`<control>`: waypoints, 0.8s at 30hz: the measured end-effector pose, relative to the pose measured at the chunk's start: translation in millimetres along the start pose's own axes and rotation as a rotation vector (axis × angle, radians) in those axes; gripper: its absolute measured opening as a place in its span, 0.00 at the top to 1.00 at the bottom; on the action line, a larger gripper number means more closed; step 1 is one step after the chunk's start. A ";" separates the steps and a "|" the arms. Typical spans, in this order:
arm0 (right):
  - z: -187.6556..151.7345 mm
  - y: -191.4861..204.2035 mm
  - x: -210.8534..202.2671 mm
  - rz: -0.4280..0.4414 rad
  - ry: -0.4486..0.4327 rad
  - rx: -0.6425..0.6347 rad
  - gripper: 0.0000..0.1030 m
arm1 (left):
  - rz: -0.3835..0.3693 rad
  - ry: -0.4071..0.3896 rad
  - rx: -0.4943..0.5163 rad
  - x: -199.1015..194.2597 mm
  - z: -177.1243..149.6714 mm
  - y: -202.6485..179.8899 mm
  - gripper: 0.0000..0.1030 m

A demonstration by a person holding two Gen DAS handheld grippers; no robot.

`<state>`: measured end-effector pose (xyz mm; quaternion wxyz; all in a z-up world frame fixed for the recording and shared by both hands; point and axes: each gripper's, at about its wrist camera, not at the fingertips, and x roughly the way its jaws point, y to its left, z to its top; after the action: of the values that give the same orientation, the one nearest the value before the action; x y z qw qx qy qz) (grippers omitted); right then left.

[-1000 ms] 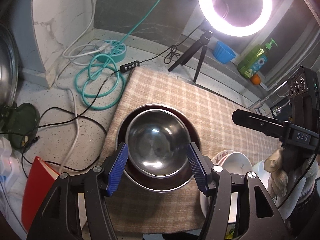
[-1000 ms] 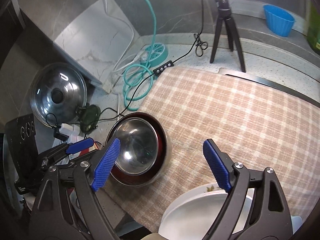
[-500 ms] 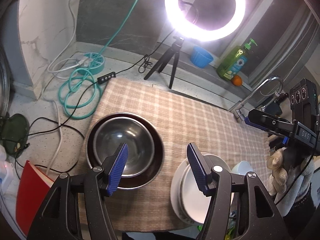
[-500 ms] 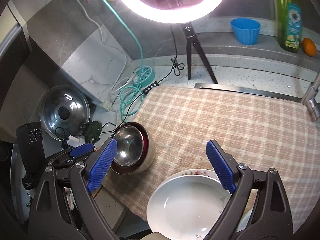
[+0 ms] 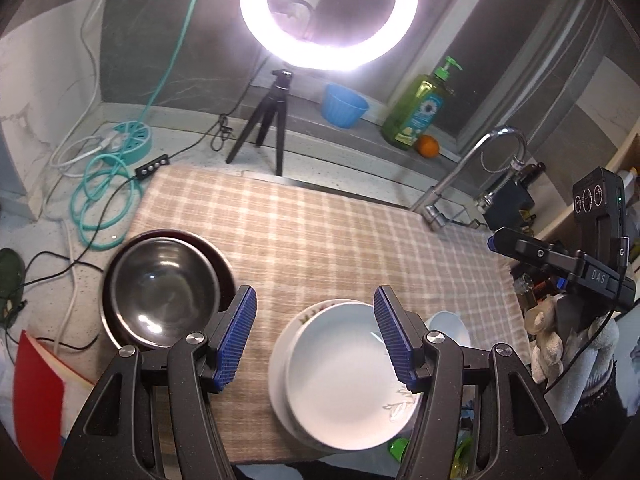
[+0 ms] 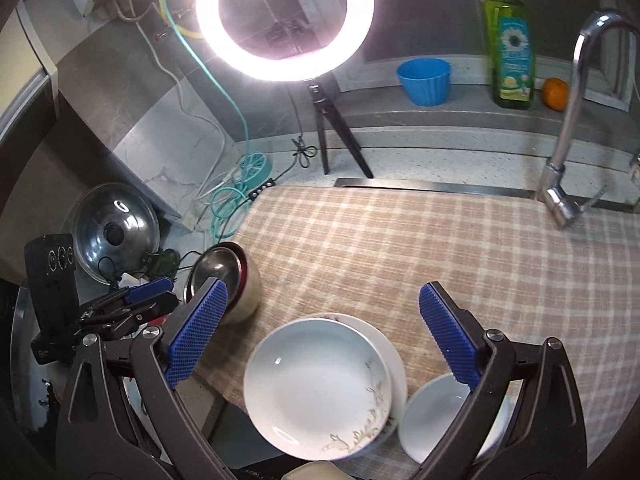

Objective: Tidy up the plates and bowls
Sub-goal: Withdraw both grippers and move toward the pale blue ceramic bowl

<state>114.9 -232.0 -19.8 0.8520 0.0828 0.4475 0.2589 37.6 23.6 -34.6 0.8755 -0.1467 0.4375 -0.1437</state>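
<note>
A steel bowl [image 5: 162,286] sits nested in a dark red bowl [image 5: 224,270] at the left of the checked cloth [image 5: 320,232]; the nested pair shows in the right wrist view [image 6: 224,272]. A stack of white plates [image 5: 344,376] lies at the cloth's front edge, also seen in the right wrist view [image 6: 320,384]. A small white bowl [image 6: 444,420] sits to their right. My left gripper [image 5: 314,338] is open and empty, raised between the bowls and plates. My right gripper [image 6: 320,338] is open and empty above the plates.
A ring light on a tripod [image 5: 328,12] stands behind the cloth. A blue cup [image 5: 344,104], soap bottle [image 5: 418,112] and orange [image 5: 428,146] sit on the ledge. A tap [image 6: 572,120] rises at right. Cables [image 5: 100,196] and a pot lid [image 6: 116,232] lie left.
Both grippers have pulled back and up from the nested bowls, both empty. The left gripper has swung right, so the white plates now lie under it.
</note>
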 end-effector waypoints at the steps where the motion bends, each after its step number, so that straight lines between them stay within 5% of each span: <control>1: -2.5 -5.1 -3.7 -0.014 -0.001 0.003 0.04 | -0.005 0.002 0.005 0.9 -1.0 -4.2 0.41; 24: -72.5 -104.6 -50.2 -0.121 0.026 0.122 0.04 | -0.130 0.140 0.041 59.0 -47.6 -89.8 0.41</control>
<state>71.6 -353.6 -65.2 0.8537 0.1041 0.4775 0.1800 22.1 -87.2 -70.3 0.8345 -0.1467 0.4839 -0.2190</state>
